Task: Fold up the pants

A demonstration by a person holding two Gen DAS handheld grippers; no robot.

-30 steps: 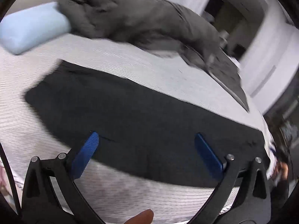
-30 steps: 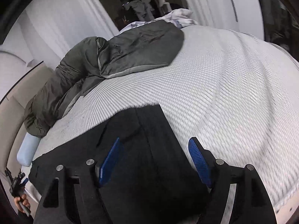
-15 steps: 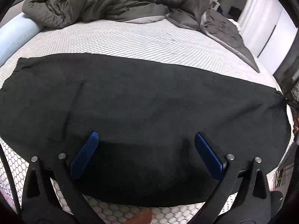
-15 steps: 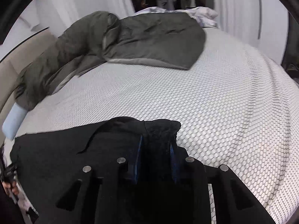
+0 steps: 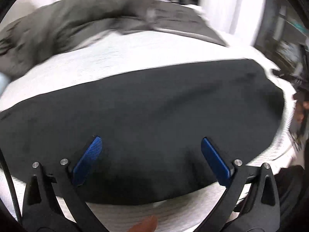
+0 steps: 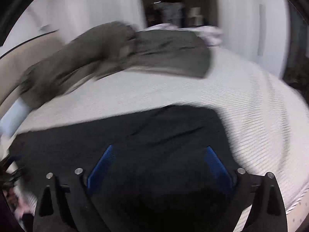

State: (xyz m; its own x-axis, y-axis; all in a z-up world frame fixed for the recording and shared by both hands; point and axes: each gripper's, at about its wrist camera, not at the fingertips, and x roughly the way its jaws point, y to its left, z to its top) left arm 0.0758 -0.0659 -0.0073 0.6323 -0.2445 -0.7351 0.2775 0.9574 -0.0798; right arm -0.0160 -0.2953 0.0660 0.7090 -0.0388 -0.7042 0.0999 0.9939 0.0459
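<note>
The black pants lie flat in a long strip across the white bed. My left gripper hovers open over their near edge, its blue pads wide apart with only flat cloth beneath. In the right wrist view the pants end in a squared edge at the right. My right gripper is over that end with its jaws opening. Cloth lies below its pads, which do not press on it. Both views are blurred by motion.
A rumpled grey-green duvet is heaped at the far side of the bed. A pale blue pillow lies at the left edge. Bare mattress spreads to the right of the pants. A fingertip shows at the bottom.
Half a second ago my right gripper was shut on the bunched pants end; now it stands wide and the end lies flat. My left gripper has slid along the pants and rolled.
</note>
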